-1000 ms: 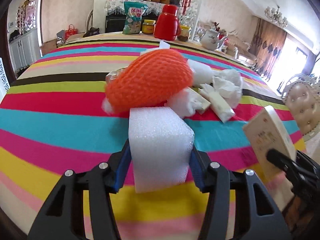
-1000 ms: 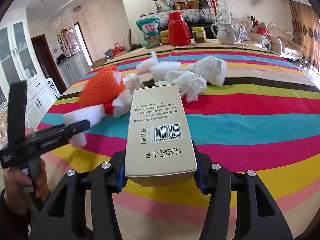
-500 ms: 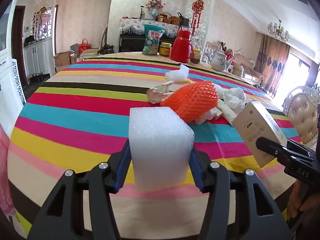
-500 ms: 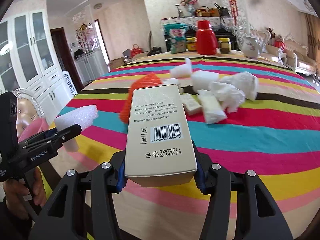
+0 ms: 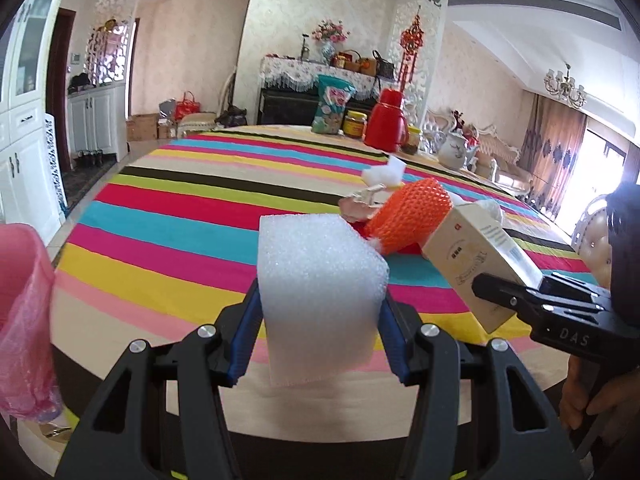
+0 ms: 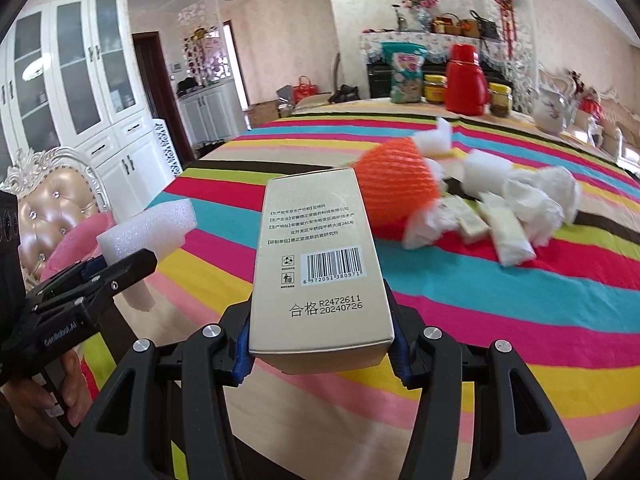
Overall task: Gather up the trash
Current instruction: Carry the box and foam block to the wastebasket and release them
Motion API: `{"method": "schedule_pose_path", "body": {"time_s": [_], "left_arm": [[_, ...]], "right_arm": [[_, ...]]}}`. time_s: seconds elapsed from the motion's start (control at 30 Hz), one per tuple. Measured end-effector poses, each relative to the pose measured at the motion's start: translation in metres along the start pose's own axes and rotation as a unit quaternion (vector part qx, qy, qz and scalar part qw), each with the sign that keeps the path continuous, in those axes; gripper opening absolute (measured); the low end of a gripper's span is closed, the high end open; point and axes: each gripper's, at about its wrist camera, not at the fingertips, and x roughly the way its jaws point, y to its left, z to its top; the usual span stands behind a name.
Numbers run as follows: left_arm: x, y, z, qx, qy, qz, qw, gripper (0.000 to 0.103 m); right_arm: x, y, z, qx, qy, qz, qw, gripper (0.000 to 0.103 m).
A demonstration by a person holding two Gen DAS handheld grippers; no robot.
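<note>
My left gripper (image 5: 318,344) is shut on a white foam block (image 5: 320,296), held above the near edge of the striped table (image 5: 168,224). My right gripper (image 6: 320,344) is shut on a beige cardboard box (image 6: 320,256) with a barcode. Each view shows the other hand: the box (image 5: 476,256) at the right of the left wrist view, the foam block (image 6: 148,232) at the left of the right wrist view. On the table lie an orange foam net (image 6: 394,184), white foam pieces (image 6: 486,168) and crumpled tissues (image 6: 540,196). A pink bin bag (image 5: 24,320) shows at the left edge.
At the table's far end stand a red thermos (image 5: 386,126), a snack bag (image 5: 334,104), jars (image 5: 354,124) and a white teapot (image 5: 454,150). A padded chair (image 6: 56,204) sits left of the table, white cabinets (image 6: 72,92) behind it. A person's hand (image 6: 44,392) holds the left gripper.
Both grippers have drawn back from the trash pile toward the table's near edge and swung left, still holding the foam block and the box. The pink bag has come into the left wrist view.
</note>
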Motion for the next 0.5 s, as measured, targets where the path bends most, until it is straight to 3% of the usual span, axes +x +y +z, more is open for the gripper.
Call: {"method": "schedule_pose_path", "body": {"time_s": [0.33, 0.5], "left_arm": [[-0.040, 0.061, -0.004, -0.032, -0.045, 0.062, 0.9966, 0.052], [-0.076, 0.107, -0.006, -0.064, -0.075, 0.110, 0.9890, 0.052]], "right_arm": [[0.023, 0.073, 0.022, -0.065, -0.015, 0.070, 0.995, 0.051], [0.037, 0.116, 0.034, -0.100, -0.015, 0.117, 0.988, 0.051]]}}
